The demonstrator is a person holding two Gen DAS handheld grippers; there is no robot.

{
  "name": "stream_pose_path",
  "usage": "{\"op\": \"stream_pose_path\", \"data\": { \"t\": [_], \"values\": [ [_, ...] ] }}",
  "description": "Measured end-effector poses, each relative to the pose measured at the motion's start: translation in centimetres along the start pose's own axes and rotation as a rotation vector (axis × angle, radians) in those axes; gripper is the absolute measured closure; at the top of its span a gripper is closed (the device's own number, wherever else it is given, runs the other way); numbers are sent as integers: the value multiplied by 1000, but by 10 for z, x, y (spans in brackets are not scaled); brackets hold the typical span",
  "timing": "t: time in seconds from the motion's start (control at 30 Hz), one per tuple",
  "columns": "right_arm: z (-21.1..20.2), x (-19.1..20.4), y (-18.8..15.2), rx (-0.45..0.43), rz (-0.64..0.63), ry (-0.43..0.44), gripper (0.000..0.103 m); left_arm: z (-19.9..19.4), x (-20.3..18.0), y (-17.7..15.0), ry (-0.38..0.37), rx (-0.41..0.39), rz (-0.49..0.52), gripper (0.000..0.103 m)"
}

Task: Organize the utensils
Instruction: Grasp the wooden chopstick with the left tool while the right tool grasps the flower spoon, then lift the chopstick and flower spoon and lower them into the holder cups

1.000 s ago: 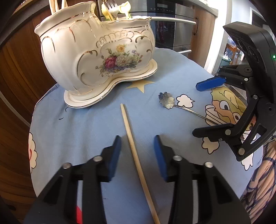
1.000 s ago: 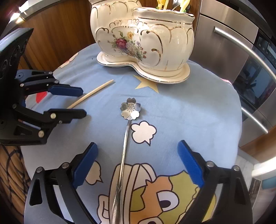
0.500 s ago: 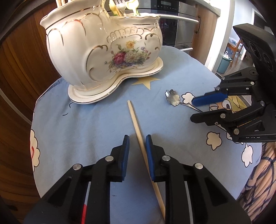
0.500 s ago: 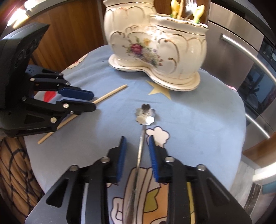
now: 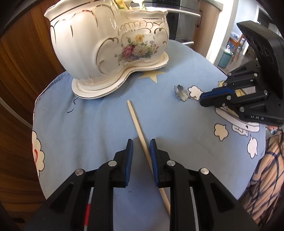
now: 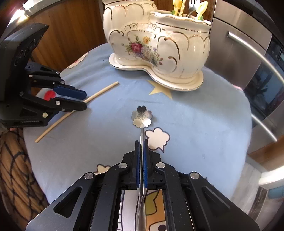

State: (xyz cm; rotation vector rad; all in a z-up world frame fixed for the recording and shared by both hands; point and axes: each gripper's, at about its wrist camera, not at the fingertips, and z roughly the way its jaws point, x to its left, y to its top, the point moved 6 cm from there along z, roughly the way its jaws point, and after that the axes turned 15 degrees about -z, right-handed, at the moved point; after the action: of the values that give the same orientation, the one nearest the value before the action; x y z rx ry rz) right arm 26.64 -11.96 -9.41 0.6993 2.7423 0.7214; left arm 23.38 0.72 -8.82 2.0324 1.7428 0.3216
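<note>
A single wooden chopstick (image 5: 140,131) lies on the blue cloth; it also shows in the right wrist view (image 6: 99,93). My left gripper (image 5: 141,144) straddles it, jaws narrowed with a gap still on the left side, the right pad against the stick. A silver spoon with a flower-shaped bowl (image 6: 142,117) lies on the cloth, and my right gripper (image 6: 141,142) is shut on its handle. The spoon's bowl shows in the left wrist view (image 5: 181,90). A white floral ceramic utensil holder (image 5: 110,44) stands at the back, with forks and yellow-handled utensils (image 6: 191,7) in it.
The round table has a blue cartoon-print cloth (image 5: 88,128). A wooden cabinet (image 5: 23,58) stands to the left and a steel oven with bar handles (image 6: 252,49) to the right. The table edge curves close on both sides.
Both grippers came down and narrowed. The right one closed from wide open onto the spoon handle. The left one narrowed around the chopstick.
</note>
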Motion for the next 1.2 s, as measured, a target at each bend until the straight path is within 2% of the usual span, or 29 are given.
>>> {"op": "stream_pose_path", "data": {
  "t": [0.37,0.53,0.67,0.97,1.07,1.2],
  "values": [
    [-1,-1,-2,-6,4,7,99,-7,3,-16,13,58,56,83],
    [0,0,2,-12,3,-9,99,-9,1,-15,23,46,60,98],
    [-5,0,6,-38,7,-20,99,-11,3,-11,42,18,46,98],
    [-36,-9,12,-145,40,-14,99,-44,-8,-2,-37,-83,63,98],
    [-48,-11,16,-188,51,-13,99,-63,-17,8,-81,-172,73,98],
    [-61,-15,20,-235,64,-21,99,-85,-16,19,-100,-271,44,98]
  ]
}}
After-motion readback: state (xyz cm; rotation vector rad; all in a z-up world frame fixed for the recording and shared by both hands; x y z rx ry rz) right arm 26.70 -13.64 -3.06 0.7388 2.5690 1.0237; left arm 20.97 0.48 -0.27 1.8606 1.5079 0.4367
